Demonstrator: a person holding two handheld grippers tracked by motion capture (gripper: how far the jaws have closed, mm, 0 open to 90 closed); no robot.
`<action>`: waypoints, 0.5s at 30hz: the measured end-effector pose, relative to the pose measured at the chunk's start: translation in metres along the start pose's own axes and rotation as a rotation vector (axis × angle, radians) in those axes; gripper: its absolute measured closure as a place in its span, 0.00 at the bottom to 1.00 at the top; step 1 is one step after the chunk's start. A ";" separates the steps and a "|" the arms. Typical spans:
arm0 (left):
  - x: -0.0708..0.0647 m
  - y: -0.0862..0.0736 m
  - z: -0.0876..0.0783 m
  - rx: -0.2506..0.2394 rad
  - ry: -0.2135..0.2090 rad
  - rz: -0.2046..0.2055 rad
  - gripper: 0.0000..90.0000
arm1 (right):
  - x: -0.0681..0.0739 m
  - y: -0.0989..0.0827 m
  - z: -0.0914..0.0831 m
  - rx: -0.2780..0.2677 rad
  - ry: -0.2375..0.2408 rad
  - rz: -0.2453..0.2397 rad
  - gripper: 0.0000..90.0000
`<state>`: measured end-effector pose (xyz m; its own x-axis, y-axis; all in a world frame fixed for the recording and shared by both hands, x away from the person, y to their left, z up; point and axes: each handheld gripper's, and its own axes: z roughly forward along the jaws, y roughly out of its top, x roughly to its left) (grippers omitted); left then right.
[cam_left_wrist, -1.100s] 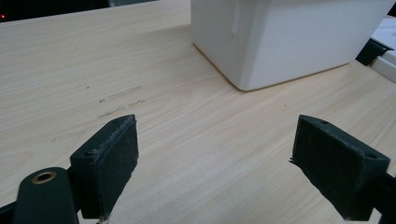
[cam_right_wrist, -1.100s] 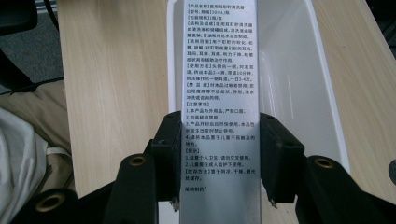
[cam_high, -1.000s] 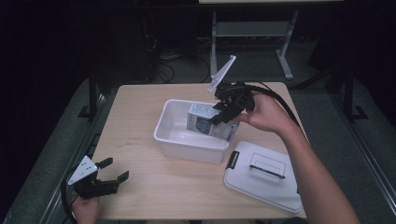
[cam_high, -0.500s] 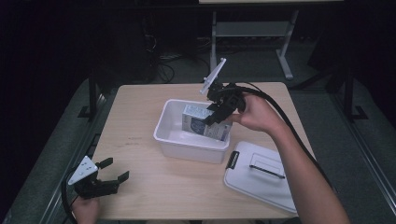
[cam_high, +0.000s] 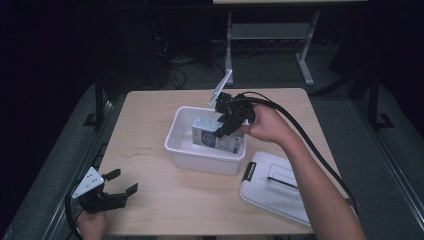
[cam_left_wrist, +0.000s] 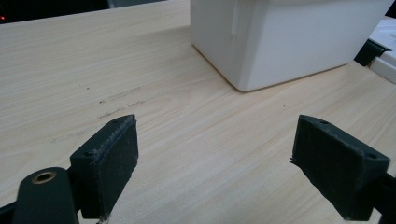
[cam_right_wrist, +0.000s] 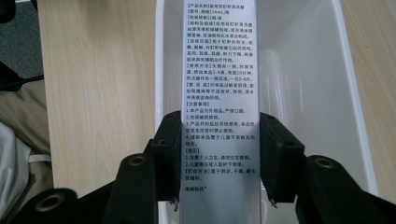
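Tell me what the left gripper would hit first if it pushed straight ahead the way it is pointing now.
Probably the white plastic bin. The left gripper has open, empty jaws, with bare light wooden table ahead. The bin's corner stands slightly right of centre, so a straight push would likely strike there, though depth is uncertain.

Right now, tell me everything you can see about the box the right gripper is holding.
The box is a narrow carton, seemingly cardboard, with a silvery-grey side densely printed in black text and, in the high view, a white and blue face. The right gripper clamps its two sides, holding it inside the white plastic bin. Whether it touches the bin's floor cannot be told.
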<state>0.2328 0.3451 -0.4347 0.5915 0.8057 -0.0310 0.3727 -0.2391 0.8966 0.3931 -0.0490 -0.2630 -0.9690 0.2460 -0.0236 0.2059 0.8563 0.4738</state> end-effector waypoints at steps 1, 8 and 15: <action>0.000 0.000 0.000 0.000 0.000 0.000 0.15 | 0.000 0.000 0.002 0.000 0.002 0.001 0.61; 0.000 0.000 -0.001 0.002 0.000 0.002 0.15 | -0.001 0.000 0.012 0.010 0.009 0.002 0.61; 0.000 0.000 -0.001 0.002 -0.001 0.003 0.15 | -0.001 -0.001 0.019 0.032 0.004 -0.004 0.61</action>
<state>0.2322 0.3452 -0.4344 0.5930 0.8047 -0.0291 0.3730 -0.2425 0.8956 0.3965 -0.0412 -0.2804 -0.9703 0.2408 -0.0222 0.2061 0.8715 0.4450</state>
